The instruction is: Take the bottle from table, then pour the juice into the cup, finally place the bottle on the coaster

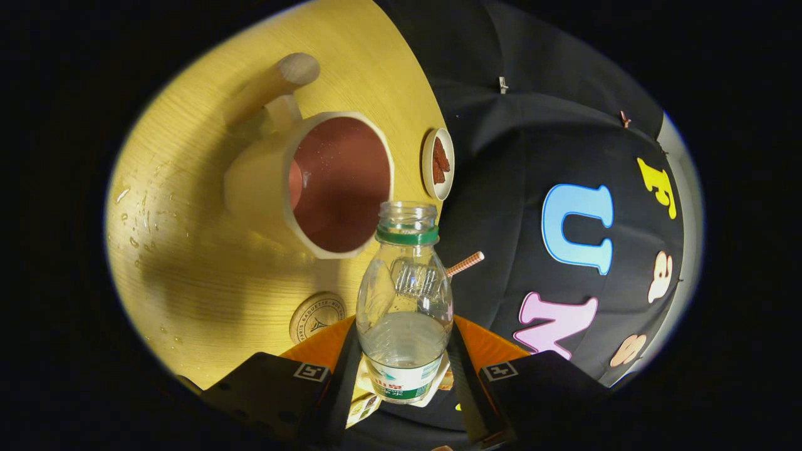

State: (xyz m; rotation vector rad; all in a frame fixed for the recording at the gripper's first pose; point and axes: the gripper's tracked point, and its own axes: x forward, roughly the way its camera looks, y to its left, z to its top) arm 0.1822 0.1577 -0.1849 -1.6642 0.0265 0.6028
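A clear plastic bottle [404,300] with a green neck ring, no cap and some clear liquid sits between the fingers of my gripper [404,369], which is shut on its lower body. The view is rolled, so the table looks tilted. The bottle's open mouth lies just beside the rim of a cream cup [313,181] with a reddish inside and a handle. No liquid is seen leaving the mouth. A round cork coaster [316,316] with printed lettering lies on the wooden table [207,263] close to the fingers, left of the bottle.
Water drops dot the table left of the cup. A small white dish [437,164] with brown pieces sits at the table edge beyond the cup. A wooden peg [285,78] stands behind the cup. A striped straw [465,264] pokes out behind the bottle.
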